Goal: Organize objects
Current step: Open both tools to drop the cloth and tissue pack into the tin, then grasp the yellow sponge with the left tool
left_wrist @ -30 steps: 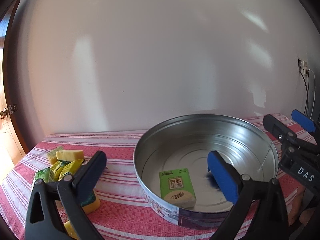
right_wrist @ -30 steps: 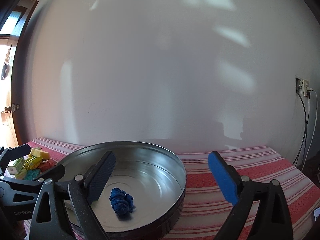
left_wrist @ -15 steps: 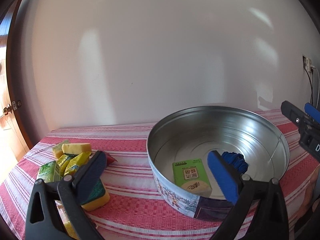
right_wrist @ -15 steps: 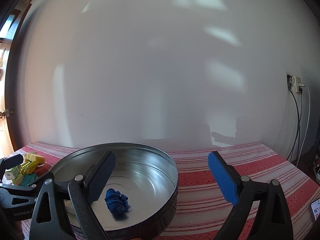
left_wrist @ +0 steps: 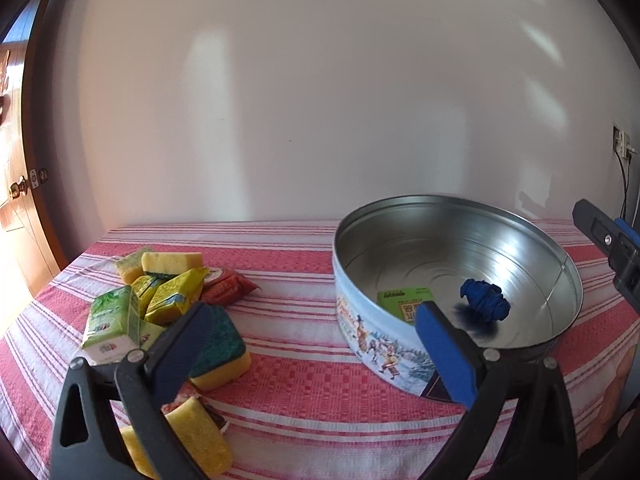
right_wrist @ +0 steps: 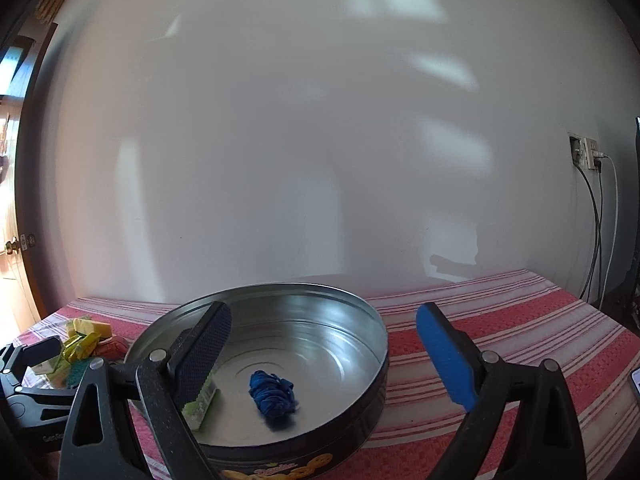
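Observation:
A round metal tin (left_wrist: pixel 520 220) (right_wrist: pixel 376 336) stands on the red striped tablecloth. Inside it lie a green carton (left_wrist: pixel 404 300) (right_wrist: pixel 202 402) and a crumpled blue cloth (left_wrist: pixel 485 301) (right_wrist: pixel 274 394). A pile of sponges and packets (left_wrist: pixel 168 288) (right_wrist: pixel 86 340) lies left of the tin, including a green-topped yellow sponge (left_wrist: pixel 220 350) and a green drink carton (left_wrist: pixel 112 322). My left gripper (left_wrist: pixel 308 350) is open, between the pile and the tin, holding nothing. My right gripper (right_wrist: pixel 324 354) is open over the tin's near side, empty.
A white wall runs behind the table. A wall socket with cables (right_wrist: pixel 588 154) sits at the right. A wooden door with a knob (left_wrist: pixel 18 190) is at the far left. The tablecloth (right_wrist: pixel 520 312) continues right of the tin.
My left gripper has swung left and back, so the pile now fills more of its view and the tin sits further right. The right gripper has drawn back slightly; the green carton now shows in its view.

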### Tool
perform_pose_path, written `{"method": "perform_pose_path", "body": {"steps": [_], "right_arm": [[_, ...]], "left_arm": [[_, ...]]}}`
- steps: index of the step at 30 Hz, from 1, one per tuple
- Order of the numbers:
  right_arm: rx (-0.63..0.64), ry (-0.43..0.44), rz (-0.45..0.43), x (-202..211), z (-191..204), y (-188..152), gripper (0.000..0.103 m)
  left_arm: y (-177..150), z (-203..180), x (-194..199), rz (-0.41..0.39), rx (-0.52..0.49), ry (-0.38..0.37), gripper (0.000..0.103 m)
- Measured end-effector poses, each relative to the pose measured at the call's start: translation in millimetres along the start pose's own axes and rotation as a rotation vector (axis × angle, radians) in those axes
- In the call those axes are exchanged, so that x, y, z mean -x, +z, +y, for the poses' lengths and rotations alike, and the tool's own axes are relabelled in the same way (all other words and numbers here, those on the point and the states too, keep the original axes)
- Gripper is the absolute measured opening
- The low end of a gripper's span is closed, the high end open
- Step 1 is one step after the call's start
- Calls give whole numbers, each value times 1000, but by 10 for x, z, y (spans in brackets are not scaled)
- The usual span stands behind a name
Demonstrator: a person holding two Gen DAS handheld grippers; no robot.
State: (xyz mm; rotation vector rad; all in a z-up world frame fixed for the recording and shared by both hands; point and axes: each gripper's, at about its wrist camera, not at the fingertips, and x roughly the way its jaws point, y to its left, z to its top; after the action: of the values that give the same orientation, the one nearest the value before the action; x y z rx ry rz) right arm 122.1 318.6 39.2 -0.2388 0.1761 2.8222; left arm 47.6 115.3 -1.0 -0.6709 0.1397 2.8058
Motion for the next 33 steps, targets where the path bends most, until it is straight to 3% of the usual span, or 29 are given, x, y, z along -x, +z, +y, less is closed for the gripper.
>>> {"method": "perform_pose_path", "body": {"steps": [12, 23, 27, 33], "right_arm": [[53, 113, 48, 87, 524, -112, 95], [76, 176, 79, 113, 901, -187, 95], [114, 209, 81, 158, 1014, -193, 95], [106, 218, 86, 167, 976, -186, 95]], "left_arm": [[-248, 607, 117, 103, 67, 90, 102], [-415, 881, 92, 236, 114, 70, 101], [-474, 930, 36, 288, 132, 47, 92], [-541, 931, -60, 364, 141, -43, 63]]}}
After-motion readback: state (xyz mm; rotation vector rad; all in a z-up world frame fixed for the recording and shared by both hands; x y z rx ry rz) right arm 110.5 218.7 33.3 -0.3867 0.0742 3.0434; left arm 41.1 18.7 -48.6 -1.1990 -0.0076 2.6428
